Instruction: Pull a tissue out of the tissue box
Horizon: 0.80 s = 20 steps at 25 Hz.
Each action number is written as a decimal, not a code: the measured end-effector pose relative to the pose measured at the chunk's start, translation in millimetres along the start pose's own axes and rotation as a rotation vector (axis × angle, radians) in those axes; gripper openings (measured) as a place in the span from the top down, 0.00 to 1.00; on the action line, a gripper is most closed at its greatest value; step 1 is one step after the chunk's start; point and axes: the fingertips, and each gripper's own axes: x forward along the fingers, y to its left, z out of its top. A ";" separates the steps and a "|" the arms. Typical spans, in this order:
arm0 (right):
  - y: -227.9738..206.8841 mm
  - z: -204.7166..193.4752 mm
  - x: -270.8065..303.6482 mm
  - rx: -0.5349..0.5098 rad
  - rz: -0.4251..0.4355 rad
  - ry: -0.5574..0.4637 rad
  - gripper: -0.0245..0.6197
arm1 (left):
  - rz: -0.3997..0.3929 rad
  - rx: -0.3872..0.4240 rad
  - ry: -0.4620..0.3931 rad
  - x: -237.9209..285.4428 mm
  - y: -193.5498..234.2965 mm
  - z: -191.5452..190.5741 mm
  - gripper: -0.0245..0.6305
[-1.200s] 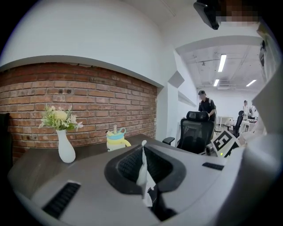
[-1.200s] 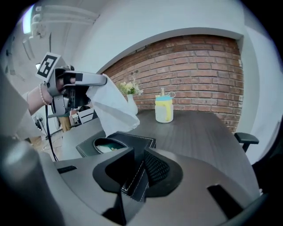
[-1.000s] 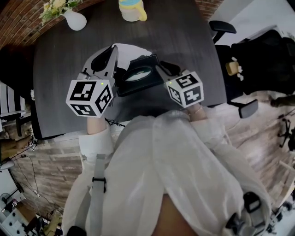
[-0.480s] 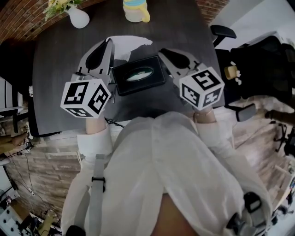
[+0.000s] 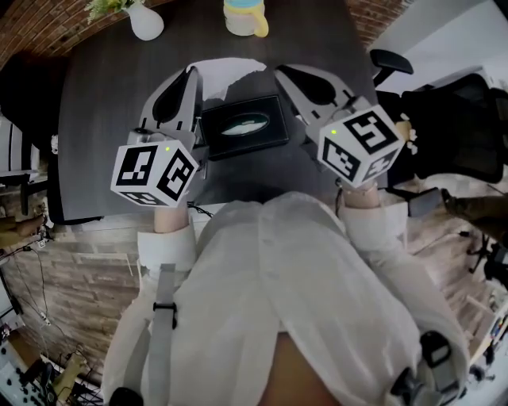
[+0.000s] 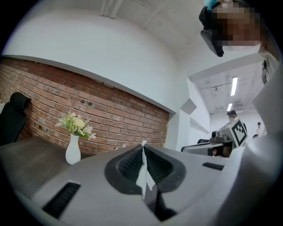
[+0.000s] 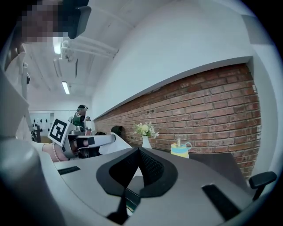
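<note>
The black tissue box lies flat on the dark table, with a white tissue showing in its oval slot. My left gripper hovers left of the box, shut on a pulled-out white tissue that spreads rightward beyond the box. In the left gripper view a strip of that tissue hangs pinched between the closed jaws of the left gripper. My right gripper is raised right of the box. Its jaws have just been closing and now meet at the right gripper's tip with nothing seen between them.
A white vase of flowers and a yellow-and-blue cup stand at the table's far edge. An office chair and dark bags sit to the right. A brick wall runs behind the table.
Both grippers have risen from the box, the right one farther and out to the right. The tissue held by the left gripper now spreads wider beyond the box.
</note>
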 end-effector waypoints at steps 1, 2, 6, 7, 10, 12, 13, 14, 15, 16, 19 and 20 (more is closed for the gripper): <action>1.5 0.3 0.7 0.002 0.005 -0.008 0.95 | 0.004 -0.002 -0.001 -0.6 -1.0 -1.7 0.95; 2.6 -0.1 1.3 0.005 0.009 -0.014 0.95 | 0.009 -0.003 -0.003 -0.9 -2.3 -3.1 0.95; 6.8 -4.0 2.2 0.014 0.022 -0.022 0.95 | 0.009 -0.016 -0.015 -2.4 -8.7 -6.1 0.95; 7.8 -5.2 2.6 0.015 0.025 -0.021 0.95 | 0.008 -0.018 -0.017 -2.5 -9.6 -6.7 0.95; 9.6 -10.7 3.9 0.018 0.028 -0.014 0.95 | 0.006 -0.023 -0.017 -2.0 -10.8 -10.0 0.95; 9.8 -15.2 3.5 0.023 0.021 -0.008 0.95 | 0.006 -0.023 -0.008 -1.6 -11.7 -14.0 0.95; 10.2 -17.1 3.2 0.025 0.017 -0.005 0.95 | 0.007 -0.022 0.000 -1.3 -12.0 -16.3 0.95; 10.9 -18.9 3.0 0.027 0.015 -0.002 0.95 | 0.008 -0.022 0.008 -1.0 -12.5 -18.6 0.95; 11.7 -20.6 2.8 0.028 0.014 0.001 0.95 | 0.007 -0.022 0.014 -0.8 -13.3 -20.6 0.95; 12.5 -22.1 2.8 0.030 0.014 0.004 0.95 | 0.004 -0.022 0.020 -0.7 -14.3 -22.3 0.95; 12.4 -26.3 2.3 0.036 0.015 0.013 0.95 | -0.002 -0.024 0.028 -0.1 -17.2 -26.0 0.95; 11.7 -27.4 2.1 0.035 0.014 0.015 0.96 | -0.004 -0.028 0.028 0.1 -17.7 -26.7 0.95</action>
